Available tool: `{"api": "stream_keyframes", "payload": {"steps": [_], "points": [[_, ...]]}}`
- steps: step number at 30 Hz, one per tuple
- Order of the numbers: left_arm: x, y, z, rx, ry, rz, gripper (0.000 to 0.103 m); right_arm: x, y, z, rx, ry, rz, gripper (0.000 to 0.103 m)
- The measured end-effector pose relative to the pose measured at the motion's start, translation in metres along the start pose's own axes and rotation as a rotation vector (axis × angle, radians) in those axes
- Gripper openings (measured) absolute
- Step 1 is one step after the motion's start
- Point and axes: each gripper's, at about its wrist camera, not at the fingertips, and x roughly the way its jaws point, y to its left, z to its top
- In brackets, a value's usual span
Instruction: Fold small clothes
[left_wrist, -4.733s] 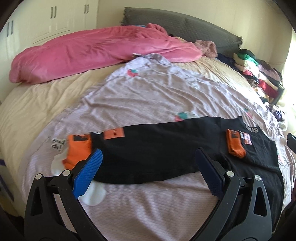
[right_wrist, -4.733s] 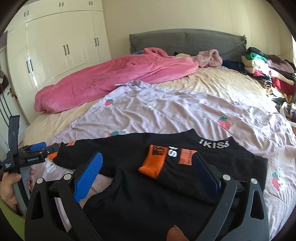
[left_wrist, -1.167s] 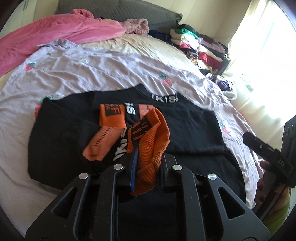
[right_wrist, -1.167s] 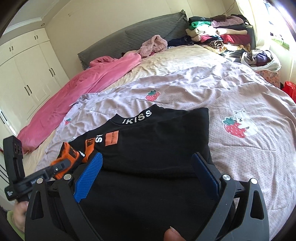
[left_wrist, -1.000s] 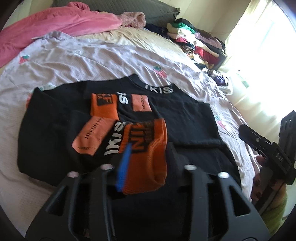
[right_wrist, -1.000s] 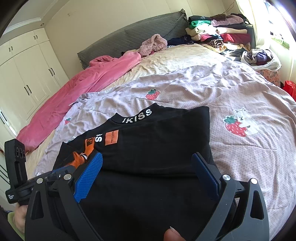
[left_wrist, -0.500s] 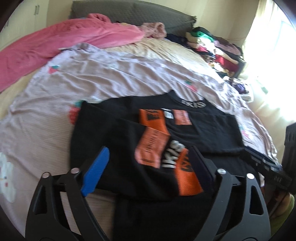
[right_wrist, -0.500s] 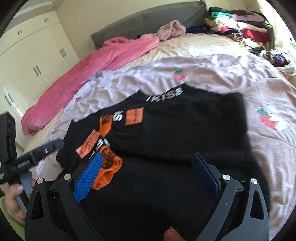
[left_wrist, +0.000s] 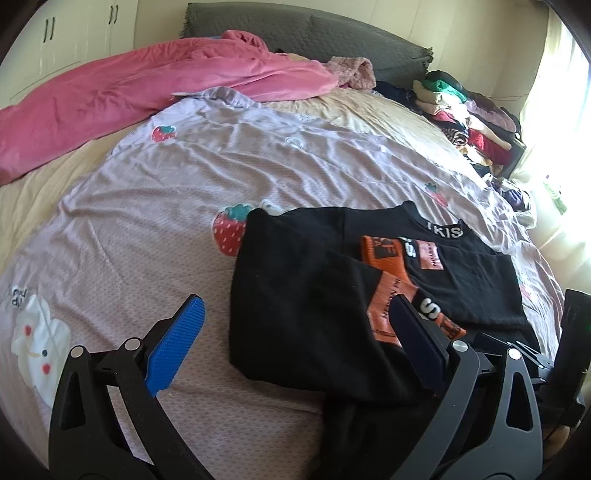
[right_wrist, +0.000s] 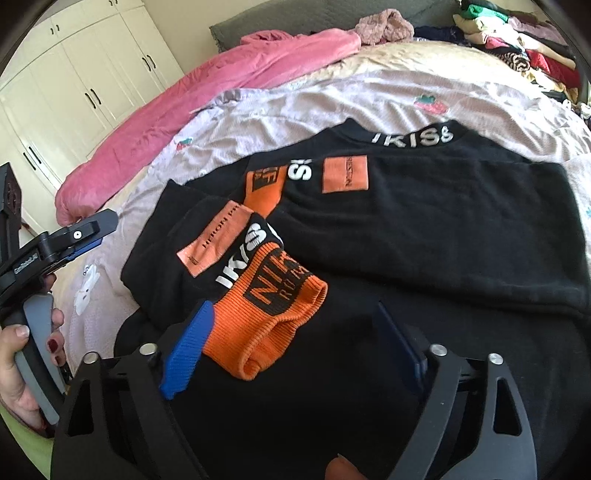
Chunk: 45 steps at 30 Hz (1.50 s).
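A black sweatshirt (left_wrist: 306, 295) with orange patches and an "IKISS" collar lies on the lilac strawberry-print sheet (left_wrist: 147, 221). Both sleeves are folded in across its front; it also shows in the right wrist view (right_wrist: 443, 221). The left sleeve's orange cuff (right_wrist: 269, 310) rests on the body. My left gripper (left_wrist: 295, 347) is open and empty, over the sweatshirt's left edge; it also shows from the side in the right wrist view (right_wrist: 74, 236). My right gripper (right_wrist: 291, 339) is open, low over the sweatshirt, with the orange cuff lying between its fingers.
A pink duvet (left_wrist: 129, 85) lies across the head of the bed before a grey headboard (left_wrist: 295, 29). A pile of folded clothes (left_wrist: 472, 122) sits at the far right by a bright window. White wardrobes (right_wrist: 85, 74) stand at the left.
My left gripper carried the left sleeve across, opened, dropped the orange cuff and drew back left. My right gripper moved forward and down over the cuff.
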Motion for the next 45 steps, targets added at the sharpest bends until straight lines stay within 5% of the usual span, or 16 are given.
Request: {"api": "stream_keyframes", "payload": {"steps": [5, 11, 13, 24, 31, 38, 45], "points": [[0.005, 0.005, -0.003, 0.003, 0.009, 0.004, 0.094, 0.011, 0.0, 0.003, 0.007, 0.012, -0.004, 0.062], [0.009, 0.007, -0.005, 0.0, 0.012, 0.0, 0.094, 0.022, 0.006, 0.006, -0.023, 0.021, -0.012, 0.033], [0.008, 0.007, -0.005, -0.003, 0.012, -0.005, 0.094, 0.02, 0.009, 0.008, -0.052, 0.011, 0.001, 0.011], [0.01, 0.012, 0.006, -0.032, 0.004, -0.023, 0.094, -0.048, 0.033, 0.05, -0.296, -0.184, -0.027, 0.008], [0.007, 0.006, 0.016, -0.03, -0.025, -0.019, 0.093, -0.089, -0.011, 0.084, -0.261, -0.268, -0.16, 0.008], [0.016, -0.009, 0.025, -0.04, -0.038, -0.048, 0.093, -0.1, -0.064, 0.084, -0.199, -0.261, -0.271, 0.008], [0.036, -0.051, 0.03, 0.032, -0.005, -0.095, 0.086, -0.099, -0.097, 0.073, -0.141, -0.241, -0.286, 0.008]]}}
